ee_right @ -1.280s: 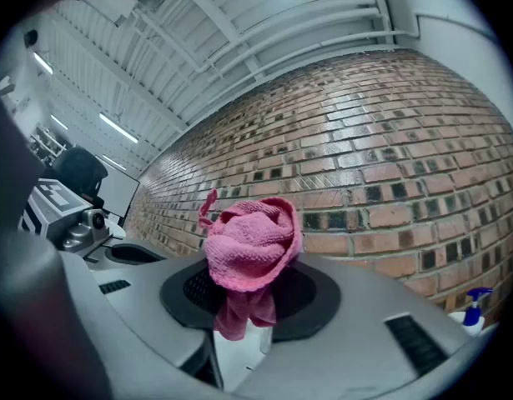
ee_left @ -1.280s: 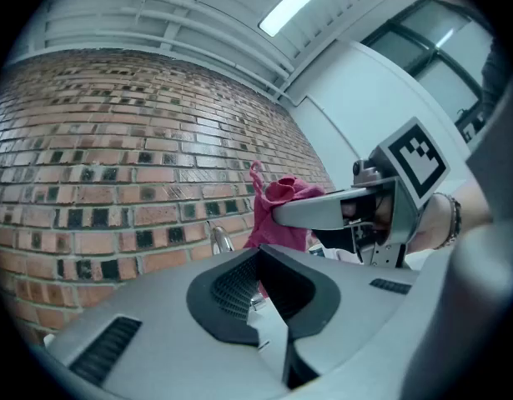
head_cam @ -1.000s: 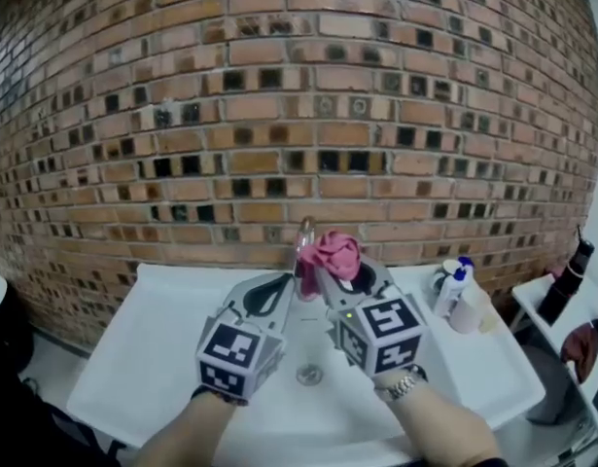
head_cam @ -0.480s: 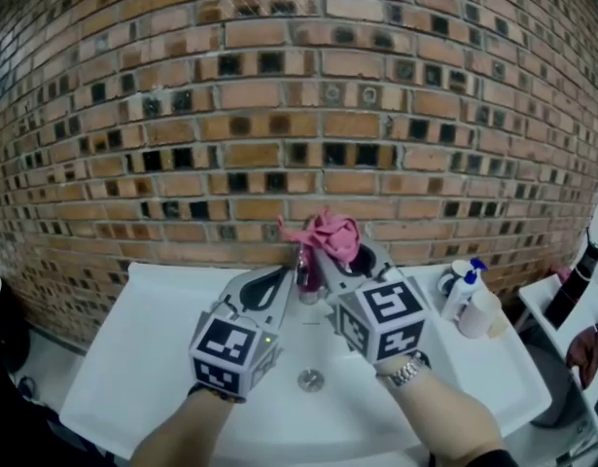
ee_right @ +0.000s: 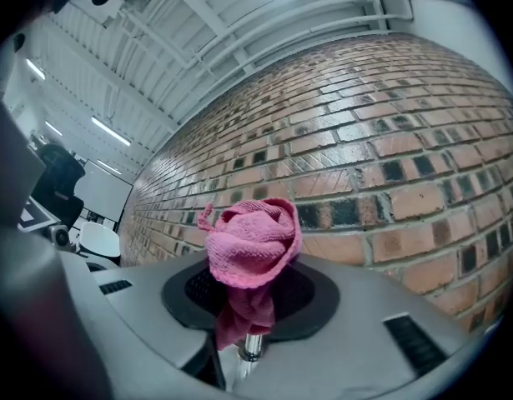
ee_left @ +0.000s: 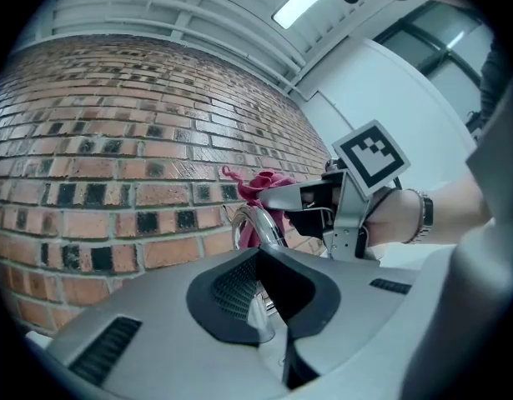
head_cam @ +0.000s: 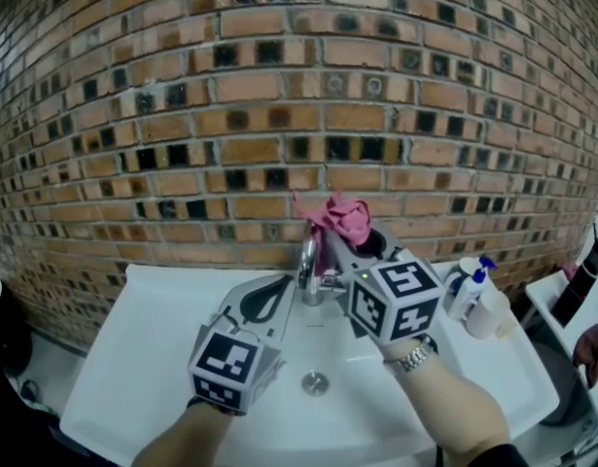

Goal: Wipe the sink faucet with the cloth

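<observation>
While the right hand-held gripper (head_cam: 349, 246) has just been clamping tighter on the pink cloth (head_cam: 339, 218) at the faucet (head_cam: 308, 266) top | left hand-held gripper (head_cam: 279, 295) closed, empty | tip: stay snug, drag along spout

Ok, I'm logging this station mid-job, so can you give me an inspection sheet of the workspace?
Surface: white sink, drain in the middle.
Job's things: chrome faucet at the sink's back; pink cloth bunched just above and right of it, contact unclear.
Clutter: bottles on the sink's right edge.
Grippers: left gripper shut, nothing held, tip beside the faucet; right gripper shut on the cloth, its jaws have just been closing.
Cables: nothing seen.
Surroundings: brick wall behind; dark bottle at far right.
</observation>
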Demonstrator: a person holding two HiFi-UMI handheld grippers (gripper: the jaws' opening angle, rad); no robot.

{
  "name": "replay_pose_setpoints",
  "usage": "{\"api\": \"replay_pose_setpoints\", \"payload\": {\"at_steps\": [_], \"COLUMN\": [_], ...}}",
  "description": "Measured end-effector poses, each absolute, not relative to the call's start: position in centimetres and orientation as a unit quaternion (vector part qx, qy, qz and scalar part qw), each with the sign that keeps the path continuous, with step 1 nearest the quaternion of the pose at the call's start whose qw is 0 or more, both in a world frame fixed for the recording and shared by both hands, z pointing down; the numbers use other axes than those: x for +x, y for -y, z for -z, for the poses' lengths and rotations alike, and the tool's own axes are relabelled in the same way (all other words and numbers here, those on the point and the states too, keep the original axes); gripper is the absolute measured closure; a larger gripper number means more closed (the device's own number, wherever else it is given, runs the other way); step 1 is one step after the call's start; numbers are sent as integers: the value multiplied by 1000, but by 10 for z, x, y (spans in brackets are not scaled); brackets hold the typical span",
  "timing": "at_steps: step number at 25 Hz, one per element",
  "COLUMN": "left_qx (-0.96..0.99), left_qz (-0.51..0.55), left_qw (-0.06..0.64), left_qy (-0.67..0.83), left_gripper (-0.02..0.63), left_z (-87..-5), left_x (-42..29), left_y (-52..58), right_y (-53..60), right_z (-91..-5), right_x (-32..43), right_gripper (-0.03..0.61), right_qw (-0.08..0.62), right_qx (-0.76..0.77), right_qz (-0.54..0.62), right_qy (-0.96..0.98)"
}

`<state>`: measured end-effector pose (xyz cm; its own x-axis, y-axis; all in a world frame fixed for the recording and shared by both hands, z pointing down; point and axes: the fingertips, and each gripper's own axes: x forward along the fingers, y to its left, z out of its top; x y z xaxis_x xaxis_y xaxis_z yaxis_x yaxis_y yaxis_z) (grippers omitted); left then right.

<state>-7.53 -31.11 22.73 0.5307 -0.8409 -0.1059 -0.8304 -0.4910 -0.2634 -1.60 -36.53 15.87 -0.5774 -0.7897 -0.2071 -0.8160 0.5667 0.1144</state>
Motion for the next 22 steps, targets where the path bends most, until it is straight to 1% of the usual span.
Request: {"api": "replay_pose_setpoints", "payload": {"at_steps": [22], "left_qx": [-860], "left_qz": [35], "left_qw": [143], "left_qy": [-488], "left_gripper": [611], "left_z": [-236], "left_x": [-83], "left_y": [314], "right_y": [434], "right_z": [-205], "right_x": [-11], "right_gripper": [477], "right_qw": [3], "right_qx": [-483], "right_qz": [-65], "right_qy": [-873]}}
